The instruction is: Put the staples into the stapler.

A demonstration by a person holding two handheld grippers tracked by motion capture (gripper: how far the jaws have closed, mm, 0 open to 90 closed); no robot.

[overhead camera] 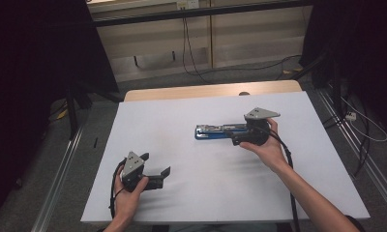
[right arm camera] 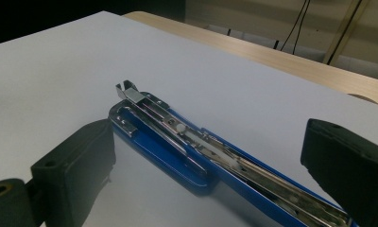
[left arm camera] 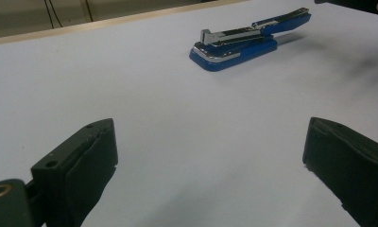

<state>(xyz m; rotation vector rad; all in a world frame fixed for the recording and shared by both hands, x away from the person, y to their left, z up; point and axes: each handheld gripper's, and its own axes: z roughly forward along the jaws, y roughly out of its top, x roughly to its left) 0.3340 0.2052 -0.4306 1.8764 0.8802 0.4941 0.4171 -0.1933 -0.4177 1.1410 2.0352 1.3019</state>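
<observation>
Nearest to me in the high view, at about seven o'clock on the white table, my left gripper idles with its jaws spread wide and nothing between them. From its own camera I see both black pads parted over bare table, and the blue stapler lies well apart, up at roughly one o'clock from those pads.

Farther out, just right of the table's centre, my right gripper sits at the stapler's rear end. Its jaws are open too. In the right gripper view the pads stand either side of the stapler, neither one plainly touching it; whether the right-hand pad grazes the blue arm at the bottom edge, I cannot tell.

What matters for the next move is the long axis. On the table the stapler runs from nine o'clock to three o'clock, chrome nose toward nine, hinge end toward three under my right hand. Seen along the right jaws, that axis slants from eleven o'clock down to five, so the body crosses the gap at an angle instead of lying square between the pads. The stapler looks swung open, magazine rail exposed above the base.

I judge the right gripper much the nearer one, already straddling the stapler.
</observation>
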